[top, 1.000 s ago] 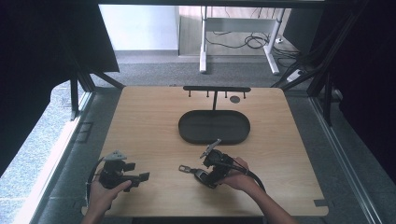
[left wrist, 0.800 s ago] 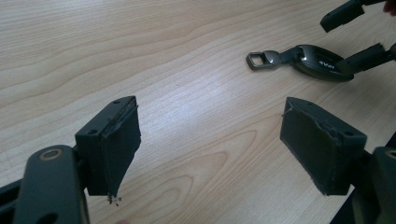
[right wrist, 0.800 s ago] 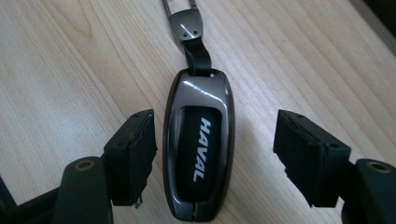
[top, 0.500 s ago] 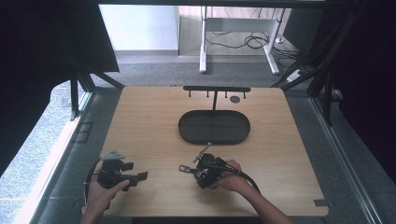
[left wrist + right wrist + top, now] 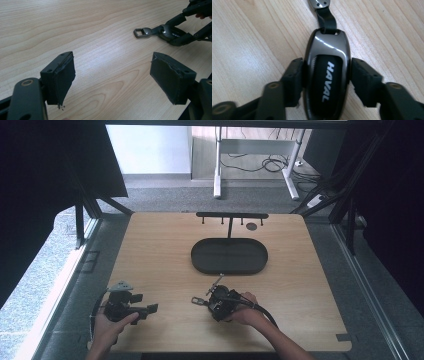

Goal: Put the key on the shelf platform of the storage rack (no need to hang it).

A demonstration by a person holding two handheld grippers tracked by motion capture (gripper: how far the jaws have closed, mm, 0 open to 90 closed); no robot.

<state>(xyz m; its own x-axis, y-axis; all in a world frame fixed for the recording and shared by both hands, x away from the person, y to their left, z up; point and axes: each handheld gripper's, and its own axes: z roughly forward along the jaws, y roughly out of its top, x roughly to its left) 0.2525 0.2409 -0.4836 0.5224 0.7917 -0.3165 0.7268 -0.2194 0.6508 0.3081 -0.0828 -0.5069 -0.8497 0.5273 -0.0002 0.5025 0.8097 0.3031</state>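
Lies flat on the wooden table [image 5: 150, 250], the car key fob [image 5: 325, 75], on the person's side of the black oval tray [image 5: 200, 262] and just short of that tray's near rim. Sits squarely between the pads of the right gripper [image 5: 325, 80], long axis running straight out along the jaws, strap and metal clip [image 5: 320, 3] pointing away from the hand. Pads touching both long sides of the fob, so a narrow grip across its width, jaws having just been closing onto it. In the high view, clip end aimed leftward toward the other hand, with the fob [image 5: 216, 301] under the right gripper [image 5: 212, 301].

Well to the left of the tray's near end, the left gripper [image 5: 110, 82], jaws wide with bare table between them, fob [image 5: 172, 33] far off ahead of it. Right hand clearly the nearer one, already on the fob.

Against the picture a second ago: right gripper drawn in a little toward the person and away from the tray, jaws then spread, now pinched on the fob. Left gripper in the same spot.
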